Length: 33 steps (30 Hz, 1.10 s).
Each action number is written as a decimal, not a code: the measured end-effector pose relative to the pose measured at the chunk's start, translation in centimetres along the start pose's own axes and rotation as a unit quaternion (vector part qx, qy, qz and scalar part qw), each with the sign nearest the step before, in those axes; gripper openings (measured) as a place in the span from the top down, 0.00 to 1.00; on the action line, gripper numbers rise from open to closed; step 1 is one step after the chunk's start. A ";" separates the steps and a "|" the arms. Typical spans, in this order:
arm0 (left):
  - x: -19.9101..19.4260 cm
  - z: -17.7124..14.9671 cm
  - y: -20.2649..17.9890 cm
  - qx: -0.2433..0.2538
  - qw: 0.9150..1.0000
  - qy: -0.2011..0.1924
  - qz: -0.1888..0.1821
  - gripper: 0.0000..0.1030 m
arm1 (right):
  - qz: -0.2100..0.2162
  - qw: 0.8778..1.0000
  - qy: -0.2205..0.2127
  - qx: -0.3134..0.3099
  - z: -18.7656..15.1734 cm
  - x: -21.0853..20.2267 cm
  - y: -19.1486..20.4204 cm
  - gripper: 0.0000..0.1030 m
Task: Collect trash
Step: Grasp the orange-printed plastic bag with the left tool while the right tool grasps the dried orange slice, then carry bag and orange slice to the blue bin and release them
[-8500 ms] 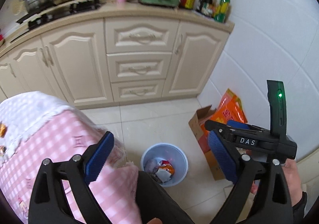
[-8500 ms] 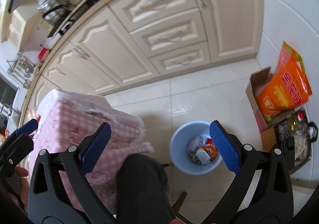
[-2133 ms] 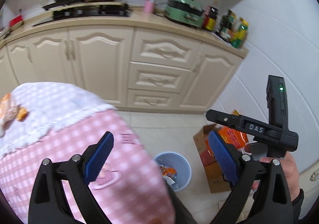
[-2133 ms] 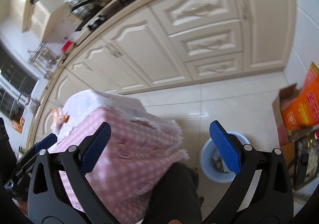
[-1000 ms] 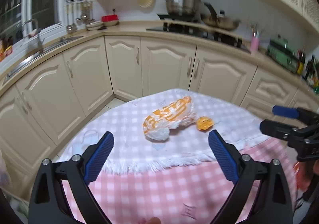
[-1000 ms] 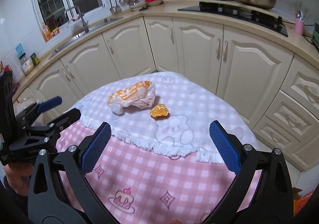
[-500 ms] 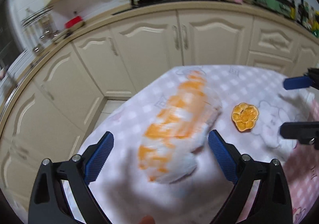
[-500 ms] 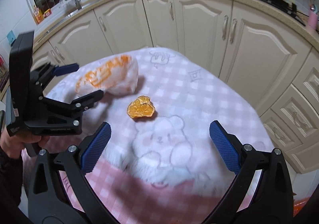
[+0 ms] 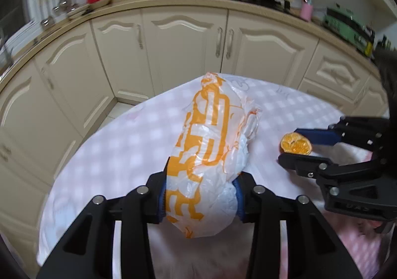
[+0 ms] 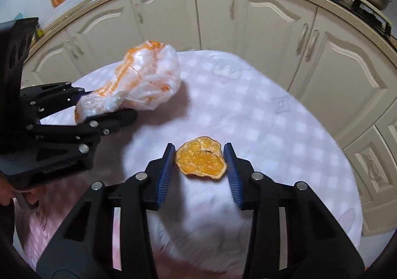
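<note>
1. Now your left gripper is closing, pads pressing the bag on the table.
2. Your right gripper is closing around the orange peel, pads just beside it, not yet gripping.
3. Finish both squeezes, then lift; I'd expect the thin peel may slip.
4. Cabinets stand beyond; nothing blocks you.

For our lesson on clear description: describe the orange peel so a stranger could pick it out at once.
Find the round table with its pink-and-white checked cloth, before the cream cabinets. On it lies the orange peel, flat, between the closing pads of the right gripper. Its neighbour, the plastic bag, is big, crumpled and white with orange print.
</note>
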<state>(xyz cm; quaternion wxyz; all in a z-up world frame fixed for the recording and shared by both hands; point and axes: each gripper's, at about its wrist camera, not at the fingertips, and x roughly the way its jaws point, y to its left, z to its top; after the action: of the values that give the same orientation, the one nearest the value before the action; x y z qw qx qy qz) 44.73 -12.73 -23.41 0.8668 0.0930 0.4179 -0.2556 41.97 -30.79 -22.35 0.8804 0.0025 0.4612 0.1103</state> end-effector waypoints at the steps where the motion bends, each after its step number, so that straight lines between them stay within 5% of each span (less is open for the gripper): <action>1: -0.8 -0.4 0.0 -0.008 1.000 -0.006 0.000 0.61 | 0.008 1.000 -0.002 0.008 -0.4 -0.5 0.0 0.62; 18: -17.1 -8.2 -5.4 -0.085 0.990 -0.111 0.008 0.61 | 0.045 0.993 -0.097 0.044 -8.0 -15.5 0.9 0.62; 27: -21.5 -12.0 -11.9 -0.072 0.988 -0.136 0.012 0.61 | 0.058 0.985 -0.148 0.064 -14.0 -21.7 -0.2 0.62; 33: -22.9 -13.5 -18.1 -0.036 0.988 -0.149 -0.019 0.61 | 0.044 0.977 -0.187 0.088 -18.5 -26.5 -3.2 0.62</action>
<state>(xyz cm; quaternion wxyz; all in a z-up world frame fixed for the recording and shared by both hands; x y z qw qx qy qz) 14.26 -14.69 -13.30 0.9172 0.0145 0.2944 -0.2681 12.97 -40.94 -11.80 0.9418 0.1209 0.2956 0.1053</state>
